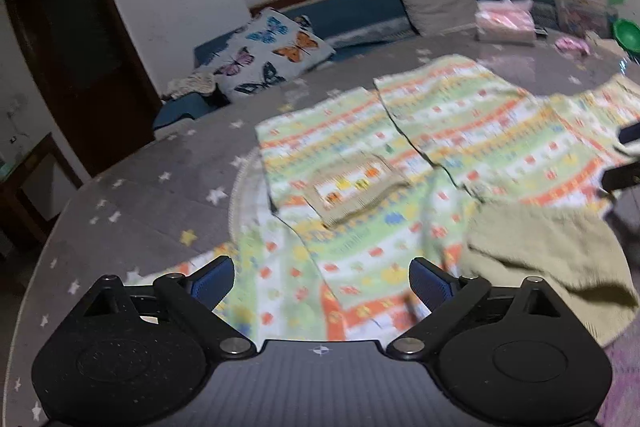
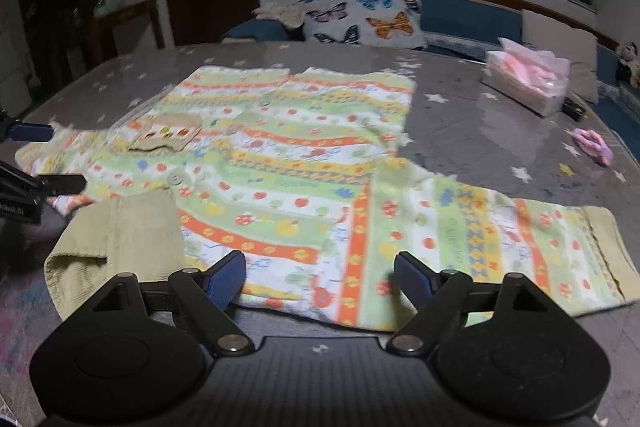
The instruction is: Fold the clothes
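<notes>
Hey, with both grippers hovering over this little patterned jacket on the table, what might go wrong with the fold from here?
1. The jacket lies rumpled, its khaki collar bunched, so creases may get folded in.
2. The right gripper is open over the sleeve; a shallow pinch might catch only one layer.
3. The sleeve cuff lies close to the table edge, so it might slide off.

I can't read much here. At my nine o'clock in the right wrist view, white lettering on the left gripper point(image 2: 24, 163) is there, too cropped and blurred to read.
</notes>
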Demonstrator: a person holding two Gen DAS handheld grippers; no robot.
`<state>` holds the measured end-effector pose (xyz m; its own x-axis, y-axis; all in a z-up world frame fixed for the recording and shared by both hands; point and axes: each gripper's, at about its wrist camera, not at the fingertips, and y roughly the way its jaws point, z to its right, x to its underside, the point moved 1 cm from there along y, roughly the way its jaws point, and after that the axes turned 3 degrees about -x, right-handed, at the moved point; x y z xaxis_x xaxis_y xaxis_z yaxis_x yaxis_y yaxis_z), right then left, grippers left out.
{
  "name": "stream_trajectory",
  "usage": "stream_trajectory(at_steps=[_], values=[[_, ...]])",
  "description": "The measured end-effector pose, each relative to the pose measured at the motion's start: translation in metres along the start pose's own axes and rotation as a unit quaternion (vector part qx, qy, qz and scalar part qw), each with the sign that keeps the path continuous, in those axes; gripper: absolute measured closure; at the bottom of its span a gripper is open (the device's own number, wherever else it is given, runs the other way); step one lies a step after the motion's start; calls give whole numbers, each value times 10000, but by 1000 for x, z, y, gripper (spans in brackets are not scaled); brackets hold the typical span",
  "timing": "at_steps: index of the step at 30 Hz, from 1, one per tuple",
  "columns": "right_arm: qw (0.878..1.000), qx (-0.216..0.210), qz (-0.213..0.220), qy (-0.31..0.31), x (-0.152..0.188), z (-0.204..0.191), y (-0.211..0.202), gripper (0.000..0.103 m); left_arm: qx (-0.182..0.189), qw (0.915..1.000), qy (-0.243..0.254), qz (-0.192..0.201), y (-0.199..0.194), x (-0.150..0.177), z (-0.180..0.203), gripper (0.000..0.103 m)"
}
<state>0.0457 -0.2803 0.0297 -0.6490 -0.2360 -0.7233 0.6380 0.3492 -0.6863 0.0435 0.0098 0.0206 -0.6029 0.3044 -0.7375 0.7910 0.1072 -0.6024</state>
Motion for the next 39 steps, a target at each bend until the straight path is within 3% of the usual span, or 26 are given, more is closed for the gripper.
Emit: stream_trajectory(at_steps=[9, 15, 20, 25, 36, 38, 39], values=[[9929, 669, 310, 929, 10, 74, -19, 36, 191, 9997, -157, 79, 5, -26, 12, 5], [9775, 1439, 456, 1475, 18, 137, -28, 46, 455, 9989, -60, 101, 10, -38, 38, 3], [9643, 1907, 571, 1748, 22, 175, -34, 49, 628, 9979, 27, 135, 13, -47, 55, 3], [9600, 2049, 501, 1843, 28, 194, -28, 50, 769, 9969, 143, 129, 16, -51, 71, 3], [9582, 2153, 511, 1815, 32, 194, -24, 48, 893, 9956, 276, 4, 23, -48, 90, 2], [9595, 2118, 533, 1782, 32, 192, -24, 56, 915, 9954, 289, -24, 24, -47, 93, 2], [9604, 2067, 553, 1787, 32, 191, -25, 69, 929, 9952, 290, -34, 24, -46, 94, 2]])
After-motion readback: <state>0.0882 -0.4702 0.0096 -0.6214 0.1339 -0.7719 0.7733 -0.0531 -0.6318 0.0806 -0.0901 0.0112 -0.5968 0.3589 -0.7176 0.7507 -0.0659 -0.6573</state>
